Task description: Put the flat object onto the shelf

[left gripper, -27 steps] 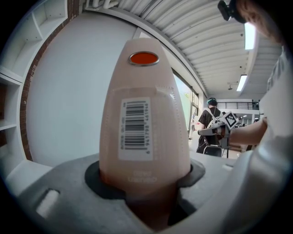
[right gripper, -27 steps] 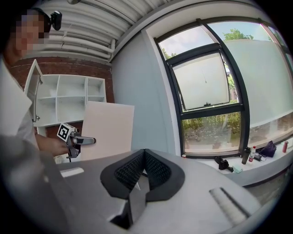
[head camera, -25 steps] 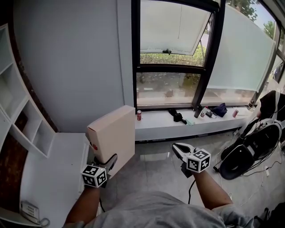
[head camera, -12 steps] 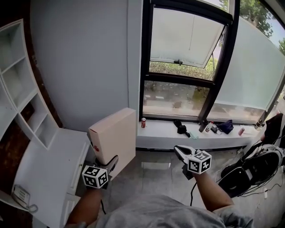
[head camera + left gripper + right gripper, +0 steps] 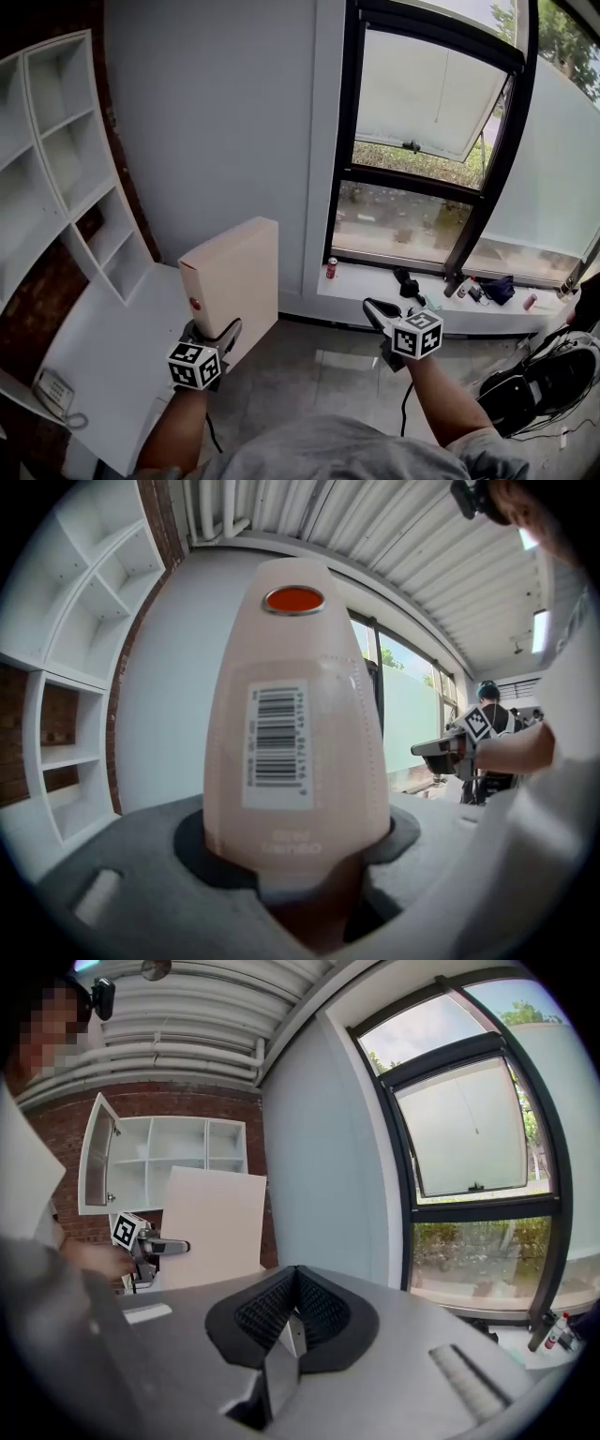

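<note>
A flat, pale pink box stands on edge in the air, held at its lower end by my left gripper. In the left gripper view the box fills the middle, its narrow edge with a barcode label and a red dot facing the camera, both jaws pressed on its sides. The white shelf unit of open compartments hangs on the brick wall to the left, apart from the box. My right gripper hovers at mid-right, shut and empty. From the right gripper view the box shows before the shelf.
A white desk lies below the shelf, with a telephone at its near left corner. A window sill on the right carries a red can and small items. A dark bag lies on the tiled floor at right.
The view has swung left and up, so the shelf and desk show more. Both grippers and the box keep nearly the same place in the picture.
</note>
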